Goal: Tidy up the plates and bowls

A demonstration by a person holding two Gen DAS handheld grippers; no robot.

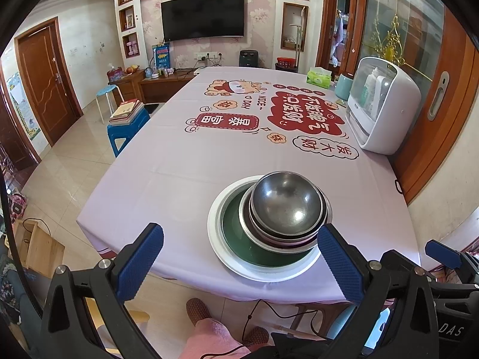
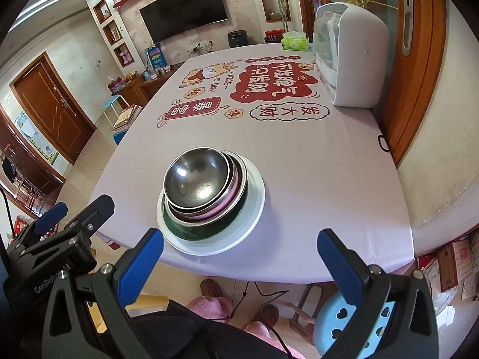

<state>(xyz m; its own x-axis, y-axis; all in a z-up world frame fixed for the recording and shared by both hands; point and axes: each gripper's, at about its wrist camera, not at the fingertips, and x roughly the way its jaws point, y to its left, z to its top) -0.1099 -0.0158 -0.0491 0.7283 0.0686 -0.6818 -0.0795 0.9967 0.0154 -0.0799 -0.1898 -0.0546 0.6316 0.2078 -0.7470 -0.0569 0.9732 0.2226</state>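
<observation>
Progress: stacking looks done, nothing left loose | Stack: steel bowl [image 1: 286,202] nested in bowls on white plate [image 1: 215,224], near table edge | Your left gripper [image 1: 239,264] and right gripper [image 2: 241,266]: both spread apart, empty, hanging short of the table.

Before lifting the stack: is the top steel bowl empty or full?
Empty. The top steel bowl shows bare shiny metal inside, both views; it sits upright, nested.

Top bowl [image 1: 287,203] dull brushed metal; plate [image 1: 215,224] glossy white; tablecloth [image 1: 179,161] smooth.
</observation>
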